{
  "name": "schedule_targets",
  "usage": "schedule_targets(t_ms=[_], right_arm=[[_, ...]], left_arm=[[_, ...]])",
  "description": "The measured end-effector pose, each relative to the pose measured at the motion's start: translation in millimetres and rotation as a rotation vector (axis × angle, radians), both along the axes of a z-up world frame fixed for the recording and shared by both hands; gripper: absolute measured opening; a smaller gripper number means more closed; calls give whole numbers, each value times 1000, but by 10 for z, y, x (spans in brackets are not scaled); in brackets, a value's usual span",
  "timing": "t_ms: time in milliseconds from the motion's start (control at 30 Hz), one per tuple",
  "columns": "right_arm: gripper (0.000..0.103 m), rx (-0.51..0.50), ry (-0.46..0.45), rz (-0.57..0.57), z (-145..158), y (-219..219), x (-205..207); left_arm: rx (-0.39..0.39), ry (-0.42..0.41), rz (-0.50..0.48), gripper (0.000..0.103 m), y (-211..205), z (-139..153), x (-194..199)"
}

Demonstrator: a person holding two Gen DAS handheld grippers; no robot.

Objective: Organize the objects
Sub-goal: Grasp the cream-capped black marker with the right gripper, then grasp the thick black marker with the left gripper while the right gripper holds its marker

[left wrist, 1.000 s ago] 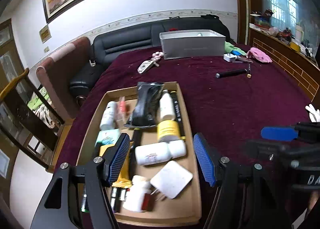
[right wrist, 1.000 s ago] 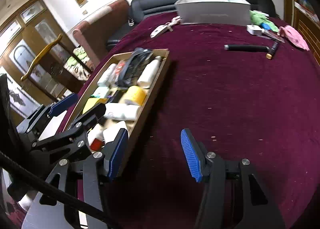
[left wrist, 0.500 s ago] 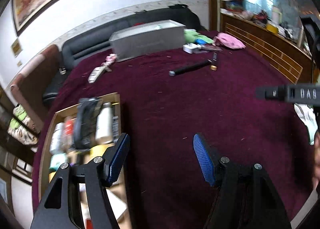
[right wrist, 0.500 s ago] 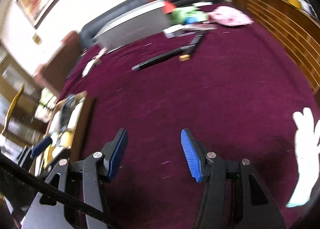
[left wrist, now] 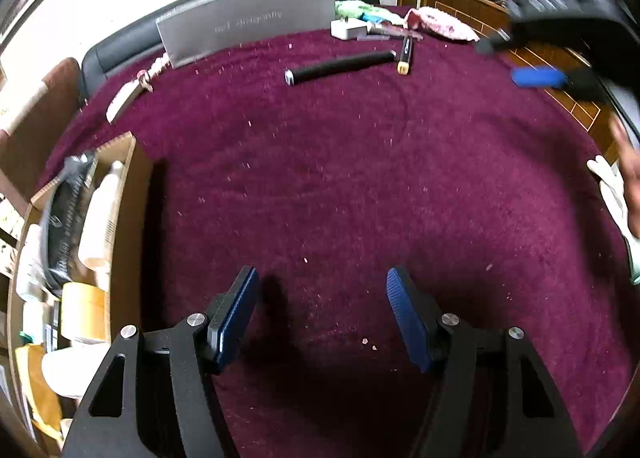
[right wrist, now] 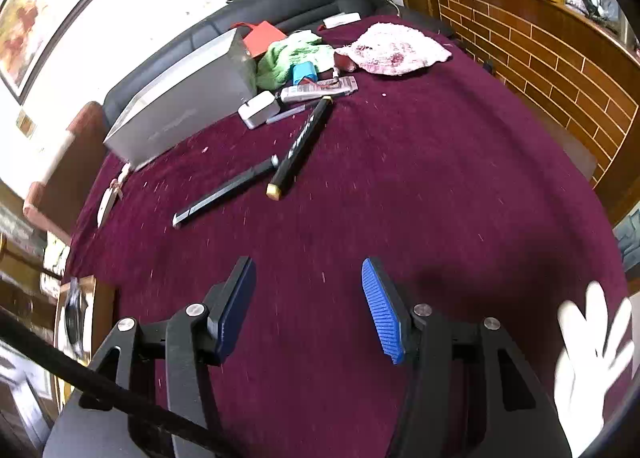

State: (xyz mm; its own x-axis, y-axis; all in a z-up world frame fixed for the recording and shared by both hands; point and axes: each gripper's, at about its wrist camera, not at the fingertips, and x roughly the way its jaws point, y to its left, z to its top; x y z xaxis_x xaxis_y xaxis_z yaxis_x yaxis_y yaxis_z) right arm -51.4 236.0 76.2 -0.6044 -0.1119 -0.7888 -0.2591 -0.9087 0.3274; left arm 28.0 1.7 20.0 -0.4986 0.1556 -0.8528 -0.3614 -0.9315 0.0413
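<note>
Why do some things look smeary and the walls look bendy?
Left wrist view: the cardboard tray and the right gripper are motion-blurred. Right wrist view: the white glove is smeared; the fisheye lens curves the brick wall.

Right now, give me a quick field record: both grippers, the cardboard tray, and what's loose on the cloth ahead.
left gripper: jaws open, empty, over bare maroon cloth
right gripper: jaws open, empty, aimed at the loose items
cardboard tray: at left, crowded with bottles and tubes
black stick: lying flat, far centre
black marker: beside the stick, gold cap toward the camera
white adapter: near the silver box
white glove: at right edge
</note>
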Motion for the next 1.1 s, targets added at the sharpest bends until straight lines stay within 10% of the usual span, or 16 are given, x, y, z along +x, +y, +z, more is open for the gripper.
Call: schedule_targets(t_ms=[167, 400, 633, 800, 1100], right_arm=[[54, 20, -50, -31, -59, 32, -583], [54, 52, -119, -71, -205, 46, -1261], [54, 111, -231, -73, -453, -35, -1693], [13, 213, -265, -71, -441, -122, -1636], [12, 58, -226, -60, -382, 113, -554]], left_arm=[[32, 6, -6, 65, -33, -21, 12], [35, 13, -53, 102, 53, -118, 119], [42, 25, -59, 101, 53, -134, 152], [38, 28, -62, 101, 56, -138, 155], [42, -39, -118, 94, 55, -80, 52]])
